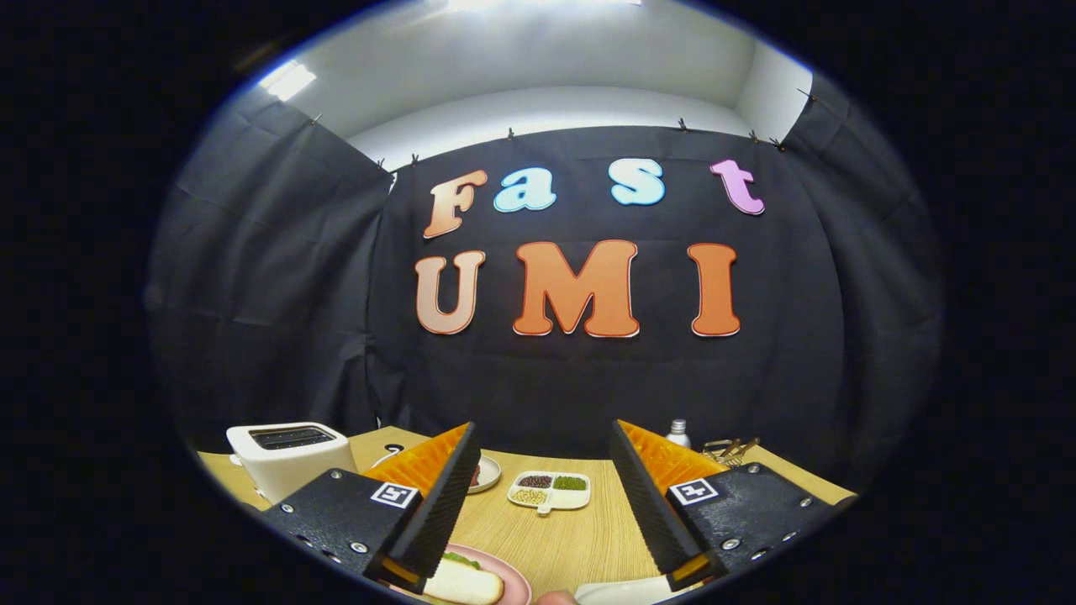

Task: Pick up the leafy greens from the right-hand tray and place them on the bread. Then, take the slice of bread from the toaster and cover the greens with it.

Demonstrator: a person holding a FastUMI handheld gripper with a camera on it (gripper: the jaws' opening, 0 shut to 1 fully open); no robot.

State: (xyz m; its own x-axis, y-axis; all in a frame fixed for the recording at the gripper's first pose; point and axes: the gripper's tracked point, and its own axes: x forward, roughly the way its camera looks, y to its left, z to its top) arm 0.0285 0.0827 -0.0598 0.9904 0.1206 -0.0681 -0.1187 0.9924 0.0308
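My gripper (543,437) is open and holds nothing; it is raised above the wooden table (572,538). Below the left finger sits a pink plate (514,584) with a pale slice of bread (462,583) on it. Leafy greens (461,558) peek out along the bread's far edge. The white toaster (286,458) stands to the left beyond the left finger, and its top slots look dark. The rim of a white tray (626,592) shows under the right finger; what it holds is hidden.
Between and beyond the fingers lies a white divided dish (551,490) with beans and seeds. A small plate (487,473) is half hidden behind the left finger. A bottle (677,433) and a wire rack (730,449) stand at the table's far right.
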